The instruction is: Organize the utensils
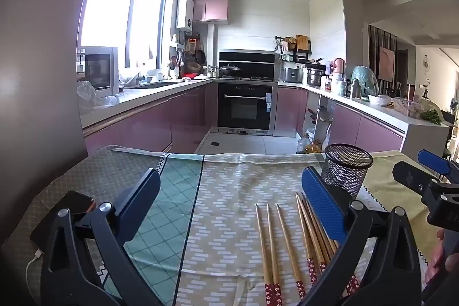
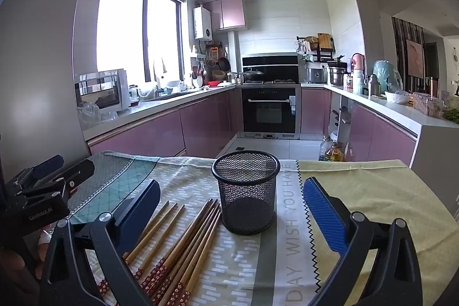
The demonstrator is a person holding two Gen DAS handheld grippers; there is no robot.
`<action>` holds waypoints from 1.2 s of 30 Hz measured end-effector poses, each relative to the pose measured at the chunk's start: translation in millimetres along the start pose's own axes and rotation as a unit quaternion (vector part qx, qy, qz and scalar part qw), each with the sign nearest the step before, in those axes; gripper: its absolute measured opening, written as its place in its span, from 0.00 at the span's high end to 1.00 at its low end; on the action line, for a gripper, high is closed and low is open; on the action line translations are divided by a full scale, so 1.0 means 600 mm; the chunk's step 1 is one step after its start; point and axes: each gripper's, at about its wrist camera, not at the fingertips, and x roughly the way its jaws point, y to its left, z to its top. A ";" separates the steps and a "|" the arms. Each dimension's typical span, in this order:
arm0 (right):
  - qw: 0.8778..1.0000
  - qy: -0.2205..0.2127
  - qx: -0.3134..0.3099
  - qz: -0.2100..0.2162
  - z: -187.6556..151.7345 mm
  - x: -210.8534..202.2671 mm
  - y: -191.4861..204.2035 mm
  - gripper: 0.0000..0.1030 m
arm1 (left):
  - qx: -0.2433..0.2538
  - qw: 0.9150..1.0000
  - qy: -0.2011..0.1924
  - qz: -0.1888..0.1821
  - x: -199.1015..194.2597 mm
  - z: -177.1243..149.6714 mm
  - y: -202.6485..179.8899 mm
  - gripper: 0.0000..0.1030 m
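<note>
From the left wrist view, the left tool [image 1: 229, 200] hangs over the counter [image 1: 226, 220] with its two fingers spread as wide as they go and nothing between them but patterned cloth. A row of bamboo chopsticks [image 1: 287, 243] lies flat on the cloth just inside the blue right finger, red flowered ends toward the camera, tips pointing away; some of them run under that finger. The black mesh cup [image 1: 347, 171] stands upright just beyond the chopstick tips, empty as far as I can see. The right tool [image 1: 424, 177] pokes in from the right edge, off the cloth.

From the right wrist view, the right tool [image 2: 231, 198] is likewise spread wide, holding nothing. The mesh cup [image 2: 246, 191] sits between its fingers, touching neither. The chopsticks [image 2: 178, 243] fan out to the left of the cup, their tips close to its base. The left tool [image 2: 57, 171] shows at the left edge
</note>
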 end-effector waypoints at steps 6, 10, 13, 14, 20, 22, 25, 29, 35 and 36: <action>1.000 -0.002 0.004 -0.001 0.000 0.001 -0.002 0.06 | 0.000 1.000 -0.003 -0.003 0.001 0.000 -0.002 0.05; 1.000 -0.006 0.001 -0.001 -0.002 -0.001 0.004 0.06 | 0.002 1.000 -0.004 -0.004 0.000 0.000 -0.001 0.05; 1.000 -0.007 -0.001 -0.003 -0.009 0.002 0.009 0.06 | 0.002 1.000 -0.006 -0.005 0.003 0.001 -0.002 0.05; 1.000 -0.007 -0.001 -0.003 -0.010 0.003 0.010 0.06 | 0.001 1.000 -0.006 -0.006 0.002 0.003 -0.002 0.05; 1.000 -0.011 0.001 -0.003 0.001 -0.007 0.001 0.06 | 0.003 1.000 -0.016 -0.009 -0.001 0.001 -0.004 0.05; 1.000 -0.009 0.001 -0.004 0.001 -0.005 0.002 0.06 | 0.004 1.000 -0.019 -0.009 -0.003 0.000 -0.005 0.06; 1.000 -0.010 -0.001 -0.004 0.002 -0.005 0.003 0.06 | 0.004 1.000 -0.020 -0.013 -0.004 0.001 -0.004 0.06; 1.000 -0.014 -0.003 -0.005 0.001 -0.005 0.003 0.06 | 0.005 1.000 -0.023 -0.015 -0.008 0.000 -0.006 0.06; 1.000 -0.015 -0.004 -0.006 0.002 -0.005 0.007 0.06 | 0.005 1.000 -0.024 -0.018 -0.010 0.000 -0.004 0.06; 1.000 -0.016 -0.003 -0.006 0.002 -0.006 0.007 0.06 | 0.005 1.000 -0.024 -0.018 -0.010 0.000 -0.006 0.06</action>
